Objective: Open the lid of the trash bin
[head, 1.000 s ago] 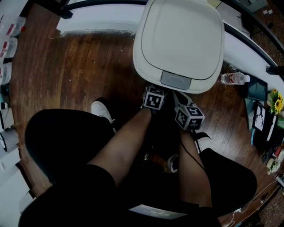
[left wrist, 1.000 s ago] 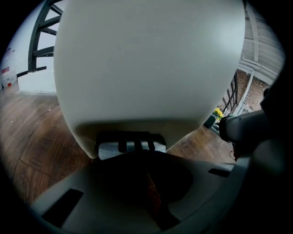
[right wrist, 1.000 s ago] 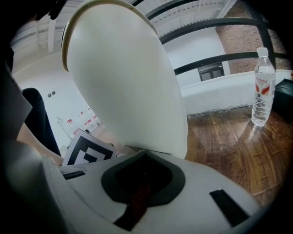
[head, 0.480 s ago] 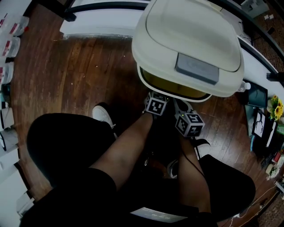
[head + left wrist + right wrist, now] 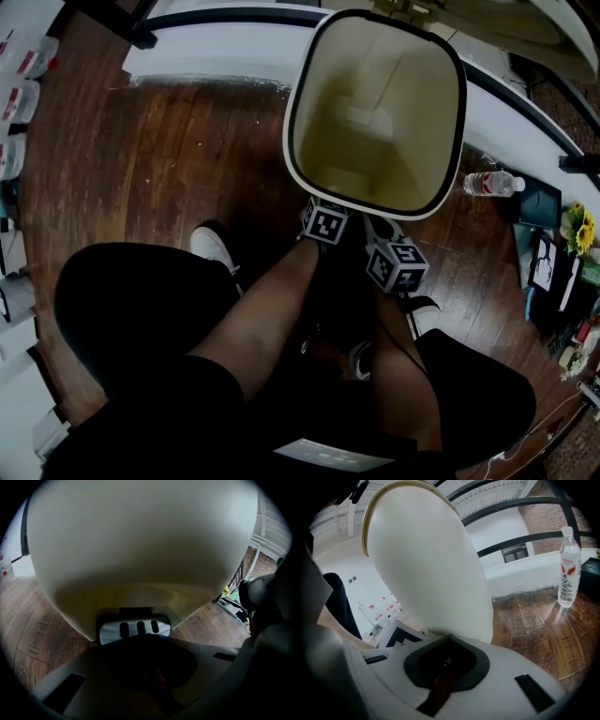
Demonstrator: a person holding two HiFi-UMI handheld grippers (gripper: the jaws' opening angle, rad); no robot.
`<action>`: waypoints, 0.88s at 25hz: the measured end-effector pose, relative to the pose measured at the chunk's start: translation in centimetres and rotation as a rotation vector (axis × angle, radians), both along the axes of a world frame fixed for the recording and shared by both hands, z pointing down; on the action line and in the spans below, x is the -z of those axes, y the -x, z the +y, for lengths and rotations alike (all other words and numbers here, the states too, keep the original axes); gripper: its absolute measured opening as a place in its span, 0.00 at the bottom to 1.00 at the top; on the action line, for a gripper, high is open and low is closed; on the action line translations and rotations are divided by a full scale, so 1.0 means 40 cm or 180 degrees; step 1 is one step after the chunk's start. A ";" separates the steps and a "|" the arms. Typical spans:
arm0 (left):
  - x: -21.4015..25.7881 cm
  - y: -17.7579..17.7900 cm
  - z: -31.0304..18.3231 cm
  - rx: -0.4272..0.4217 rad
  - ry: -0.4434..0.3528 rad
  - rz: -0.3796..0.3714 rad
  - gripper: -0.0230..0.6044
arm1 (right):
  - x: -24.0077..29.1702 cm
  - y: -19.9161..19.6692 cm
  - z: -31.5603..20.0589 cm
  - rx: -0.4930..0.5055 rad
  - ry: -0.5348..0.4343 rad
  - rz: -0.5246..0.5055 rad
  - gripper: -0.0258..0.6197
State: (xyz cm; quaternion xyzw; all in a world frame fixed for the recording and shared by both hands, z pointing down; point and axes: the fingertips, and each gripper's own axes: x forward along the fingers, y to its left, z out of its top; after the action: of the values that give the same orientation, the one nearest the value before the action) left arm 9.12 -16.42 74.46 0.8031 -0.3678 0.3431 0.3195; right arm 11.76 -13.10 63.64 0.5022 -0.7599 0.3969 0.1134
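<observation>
In the head view the cream trash bin (image 5: 298, 141) stands open, and I look straight down into its empty yellowish inside. Its lid (image 5: 511, 23) is swung up at the back, mostly out of frame. Both grippers sit at the foot of the bin, their tips hidden under its rim. In its own view my left gripper (image 5: 140, 638) looks shut and presses on the grey slotted foot pedal (image 5: 135, 629). My right gripper (image 5: 449, 638) looks shut beside the bin's rounded body (image 5: 431, 564) and holds nothing.
A water bottle (image 5: 568, 569) stands on the wooden floor (image 5: 169, 159) to the right of the bin. A white low wall with a dark rail (image 5: 206, 47) runs behind it. The person's legs and white shoes (image 5: 214, 246) are close in front.
The lid has swung from closed to half raised to fully up, baring the inside of the bin. Both grippers have stayed at the bin's foot.
</observation>
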 end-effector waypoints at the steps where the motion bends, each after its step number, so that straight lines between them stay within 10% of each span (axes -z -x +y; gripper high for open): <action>1: -0.003 0.000 -0.002 -0.0009 -0.0007 -0.0007 0.10 | -0.001 -0.002 -0.001 -0.0005 0.0005 -0.0004 0.07; 22: 0.000 -0.005 0.002 -0.0015 -0.0031 -0.0006 0.10 | -0.002 -0.006 0.004 -0.0011 0.0018 0.0011 0.07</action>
State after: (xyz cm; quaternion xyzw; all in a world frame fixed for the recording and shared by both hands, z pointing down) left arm 9.30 -16.32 74.45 0.8051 -0.3678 0.3429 0.3145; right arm 12.02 -12.96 63.70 0.5039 -0.7577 0.3983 0.1154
